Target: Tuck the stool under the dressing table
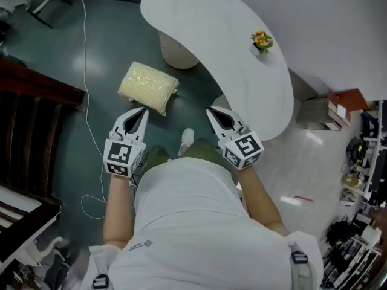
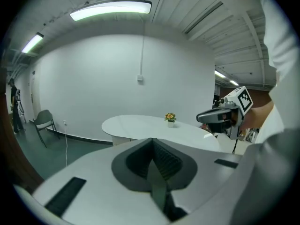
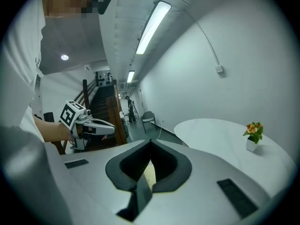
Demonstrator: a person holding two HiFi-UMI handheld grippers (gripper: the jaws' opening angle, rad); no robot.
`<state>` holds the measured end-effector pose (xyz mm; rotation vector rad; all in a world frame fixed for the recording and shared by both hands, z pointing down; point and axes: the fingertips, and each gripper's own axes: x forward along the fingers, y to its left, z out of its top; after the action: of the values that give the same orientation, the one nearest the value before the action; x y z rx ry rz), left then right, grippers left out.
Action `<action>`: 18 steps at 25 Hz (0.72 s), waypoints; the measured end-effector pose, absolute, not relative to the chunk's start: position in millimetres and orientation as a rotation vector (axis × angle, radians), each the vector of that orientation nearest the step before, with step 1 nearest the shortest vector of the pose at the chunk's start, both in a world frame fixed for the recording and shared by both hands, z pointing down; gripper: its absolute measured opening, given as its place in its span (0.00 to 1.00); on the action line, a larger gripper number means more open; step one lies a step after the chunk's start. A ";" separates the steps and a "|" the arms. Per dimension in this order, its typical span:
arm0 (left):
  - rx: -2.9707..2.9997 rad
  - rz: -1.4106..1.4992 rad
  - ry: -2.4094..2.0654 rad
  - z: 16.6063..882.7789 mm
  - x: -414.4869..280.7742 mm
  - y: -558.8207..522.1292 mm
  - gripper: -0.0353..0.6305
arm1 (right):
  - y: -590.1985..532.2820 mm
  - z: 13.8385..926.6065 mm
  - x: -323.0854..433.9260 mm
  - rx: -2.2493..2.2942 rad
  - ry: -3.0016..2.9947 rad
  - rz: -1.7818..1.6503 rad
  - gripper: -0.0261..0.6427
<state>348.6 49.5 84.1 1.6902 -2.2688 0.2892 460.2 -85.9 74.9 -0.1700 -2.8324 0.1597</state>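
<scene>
- Head view: a left gripper point(image 1: 143, 110) and a right gripper point(image 1: 210, 110) are being held out in front of a person in a white shirt point(image 1: 199, 222), both pointing toward the far side.
- The stool point(image 1: 148, 86), topped with a cream cushion, is being shown standing on the dark green floor point(image 1: 72, 53), just beyond the left gripper's tip and apart from it.
- The stool is being shown outside the outline of the white, curved dressing table point(image 1: 230, 47), with its far right corner near the table's pedestal point(image 1: 177, 53).
- A small potted flower point(image 1: 261, 41) is being carried on the right part of the tabletop.
- A white cable point(image 1: 85, 101) is being shown trailing over the floor left of the stool, with a wooden staircase point(image 1: 30, 113) further left.
- Left gripper view: the jaws are being held clenched together with nothing between them. The table and the flower are being shown far ahead, and the right gripper at the right.
- Right gripper view: the jaws are being pressed together, empty. A cream sliver is being glimpsed behind them, and the left gripper is being shown at the left.
</scene>
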 end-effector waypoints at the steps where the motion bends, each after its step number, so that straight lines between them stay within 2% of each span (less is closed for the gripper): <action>1: 1.659 0.298 -2.281 85.4 342.8 44.5 0.06 | -94.0 76.5 452.1 -0.194 -2.826 0.168 0.05; 6: 1.500 0.366 -2.324 98.9 319.1 39.1 0.06 | -117.1 89.5 417.1 -0.309 -2.782 0.217 0.05; 18: 1.341 0.326 -2.302 136.2 235.0 75.2 0.06 | -101.3 120.6 327.6 -0.426 -2.638 0.243 0.05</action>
<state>235.0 75.2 136.2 1.3411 -2.3022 0.3263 327.6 -101.3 120.6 -0.4263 -2.6381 0.2428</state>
